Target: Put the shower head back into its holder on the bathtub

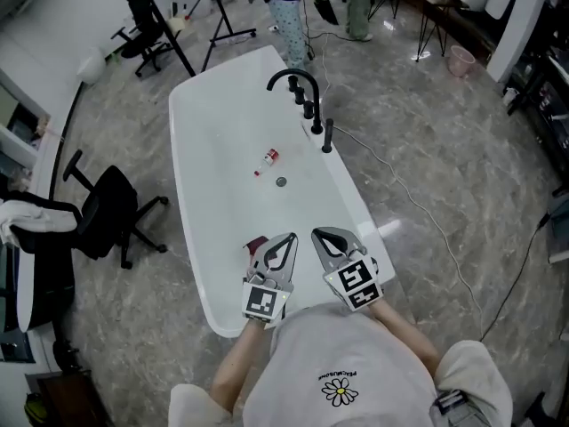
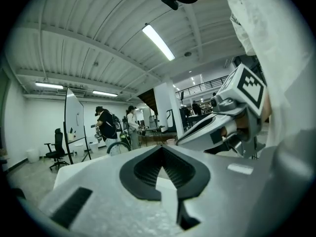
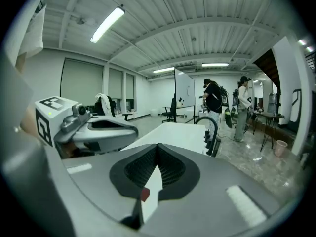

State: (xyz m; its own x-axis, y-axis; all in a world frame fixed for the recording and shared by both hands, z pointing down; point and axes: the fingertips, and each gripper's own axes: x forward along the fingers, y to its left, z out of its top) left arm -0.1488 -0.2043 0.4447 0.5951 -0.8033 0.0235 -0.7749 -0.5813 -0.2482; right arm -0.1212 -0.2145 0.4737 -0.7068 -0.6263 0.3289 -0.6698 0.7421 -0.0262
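left gripper (image 1: pixel 289 238): jaws closed, nothing between them; over the near end of the bathtub (image 1: pixel 180 176)
right gripper (image 1: pixel 320 235): also closed and empty, just beside the left one
shower head (image 1: pixel 327 137): slim black wand, upright on the far right rim next to the faucet (image 1: pixel 293 78); looks seated in its holder, can't confirm
handling: probably rigid and light; smooth finish, so likely slippery; any hose would tug
grip point: mid-handle, pinched across the narrow axis
tub floor: small red-white item (image 1: pixel 269 157), well apart from both grippers
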